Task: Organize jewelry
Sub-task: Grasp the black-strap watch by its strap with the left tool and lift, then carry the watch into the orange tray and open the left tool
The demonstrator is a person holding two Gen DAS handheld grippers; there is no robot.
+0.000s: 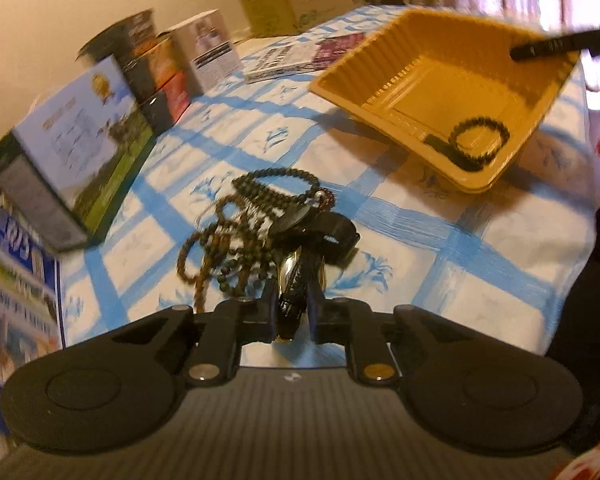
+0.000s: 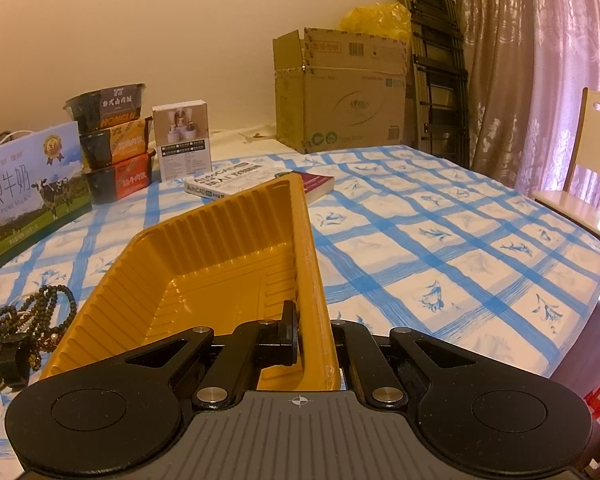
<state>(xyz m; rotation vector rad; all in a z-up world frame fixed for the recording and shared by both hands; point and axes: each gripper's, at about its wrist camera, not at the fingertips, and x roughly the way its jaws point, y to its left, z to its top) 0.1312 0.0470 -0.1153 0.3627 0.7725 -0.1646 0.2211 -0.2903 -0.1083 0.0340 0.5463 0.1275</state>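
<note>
We were picking jewelry out of the pile on the blue checked cloth to put in the yellow tray. Our left gripper had pinched a black and gold piece, maybe a watch. Our right gripper was squeezed on the tray's wall. Next we should lift it gently, free of the beads. We counted one tray and one bracelet inside.

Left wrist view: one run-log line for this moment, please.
left gripper: shut on black-and-gold watch | right gripper: shut on tilted yellow ribbed plastic tray | tray: black bead bracelet | table: tangled brown bead necklaces
</note>
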